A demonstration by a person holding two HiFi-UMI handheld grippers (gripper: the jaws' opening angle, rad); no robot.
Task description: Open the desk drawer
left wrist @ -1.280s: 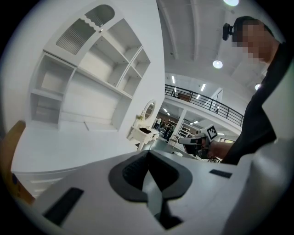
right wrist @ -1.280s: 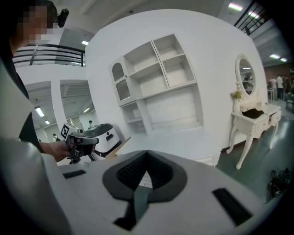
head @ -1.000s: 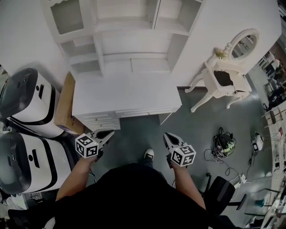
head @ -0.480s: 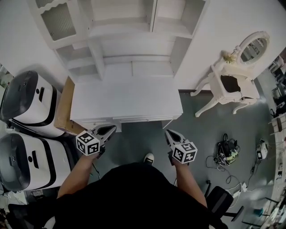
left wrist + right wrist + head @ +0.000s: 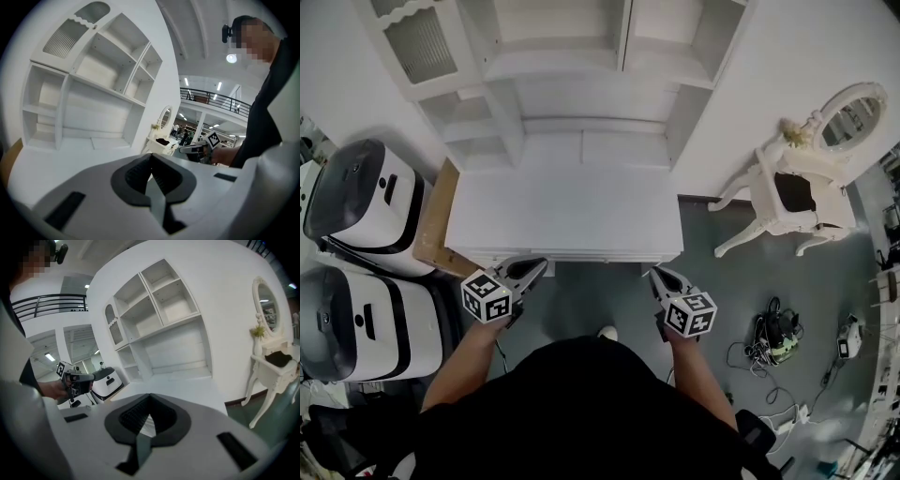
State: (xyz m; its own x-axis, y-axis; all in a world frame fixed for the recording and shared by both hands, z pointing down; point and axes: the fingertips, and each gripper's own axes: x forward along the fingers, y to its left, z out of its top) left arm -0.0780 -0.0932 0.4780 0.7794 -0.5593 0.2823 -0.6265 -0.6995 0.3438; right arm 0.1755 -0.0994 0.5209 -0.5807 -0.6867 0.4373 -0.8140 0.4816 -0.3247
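A white desk [image 5: 567, 211] with a tall open-shelf hutch [image 5: 572, 66] stands ahead of me. From above, only a thin strip of its drawer front [image 5: 581, 256] shows under the top's edge. My left gripper [image 5: 536, 266] hovers at the front edge near the desk's left part, shut and empty. My right gripper [image 5: 658, 273] is at the desk's front right corner, also shut and empty. In the left gripper view the closed jaws [image 5: 150, 157] face the desk top [image 5: 70, 150] and shelves. The right gripper view shows its closed jaws [image 5: 149, 397] above the desk top [image 5: 187, 385].
Two white-and-black machines [image 5: 356, 202] [image 5: 352, 319] stand at the left, with a brown board [image 5: 436, 225] against the desk's left side. At the right stand a white vanity table with an oval mirror [image 5: 806, 178] and a tangle of cables [image 5: 778, 333] on the grey floor.
Both grippers and my view have come forward to the desk's front edge. The drawer fronts seen earlier have slid almost out of sight under the top. Both stay shut.
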